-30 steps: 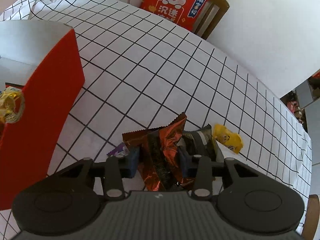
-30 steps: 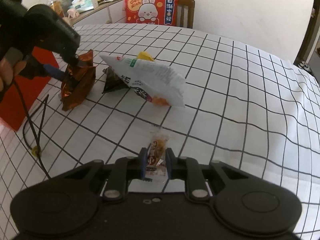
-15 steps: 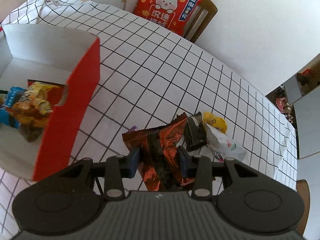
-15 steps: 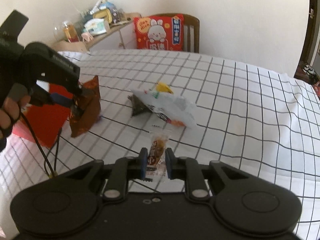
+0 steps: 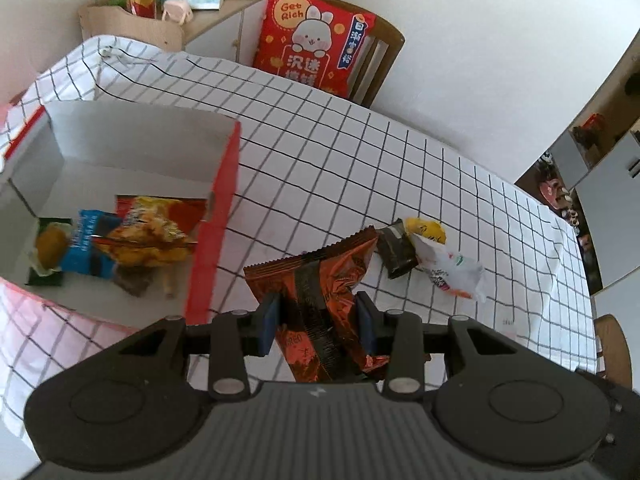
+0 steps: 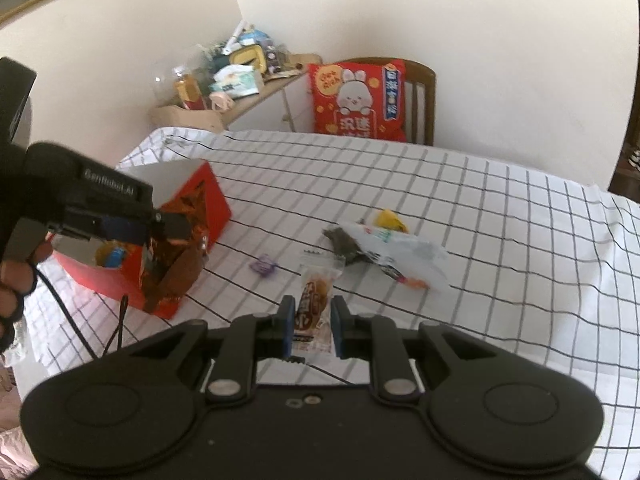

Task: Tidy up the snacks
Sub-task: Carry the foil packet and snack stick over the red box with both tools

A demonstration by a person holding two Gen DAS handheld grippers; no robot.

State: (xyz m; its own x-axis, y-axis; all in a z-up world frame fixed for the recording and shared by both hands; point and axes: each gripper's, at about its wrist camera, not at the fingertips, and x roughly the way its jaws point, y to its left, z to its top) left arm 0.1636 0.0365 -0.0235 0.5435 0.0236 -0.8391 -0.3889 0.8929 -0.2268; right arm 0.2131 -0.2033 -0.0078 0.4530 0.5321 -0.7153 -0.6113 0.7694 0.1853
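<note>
My left gripper [image 5: 316, 322] is shut on an orange-brown foil snack bag [image 5: 320, 280] and holds it in the air beside the red box [image 5: 214, 240], which has a white inside and several snacks in it. In the right wrist view the same bag [image 6: 172, 272] hangs in front of the box [image 6: 208, 204]. My right gripper [image 6: 310, 326] is shut on a small clear-wrapped brown pastry [image 6: 314, 300], held above the table. On the cloth lie a white bag [image 6: 400, 252], a dark packet [image 6: 344, 242], a yellow snack [image 6: 390, 218] and a purple candy [image 6: 262, 266].
The table has a white checked cloth [image 6: 500, 240]. A wooden chair with a red rabbit cushion [image 6: 358, 100] stands at the far side. A cluttered shelf [image 6: 236, 80] is behind the table's far left corner. A black cable [image 6: 120, 320] hangs under my left gripper.
Both grippers have risen with their snacks. My left gripper has moved with the foil bag toward the red box, whose inside now shows.
</note>
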